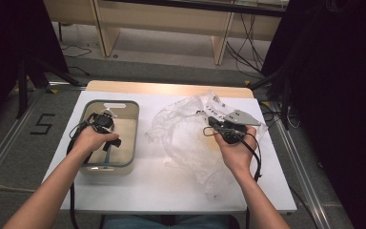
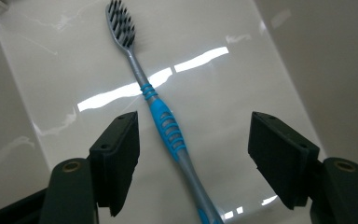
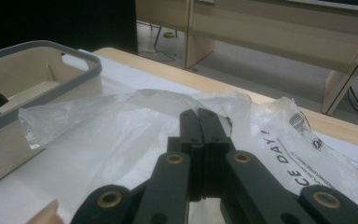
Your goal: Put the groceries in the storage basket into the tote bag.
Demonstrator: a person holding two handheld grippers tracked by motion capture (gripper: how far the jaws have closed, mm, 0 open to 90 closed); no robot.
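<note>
Left gripper view showed your left gripper (image 2: pixel 193 154) spread wide inside the bin (image 1: pixel 131 125), its pads straddling the toothbrush (image 2: pixel 161 112) on the bin's floor without touching it. Right of the bin, your right gripper (image 3: pixel 199 122) was clamped on the plastic bag (image 3: pixel 121 126).

Toothbrush (image 2: pixel 161 116) lying in the tub (image 1: pixel 131 138), tub on the table's (image 1: pixel 162 193) left side, plastic bag (image 1: pixel 181 138) spread out just right of it.
</note>
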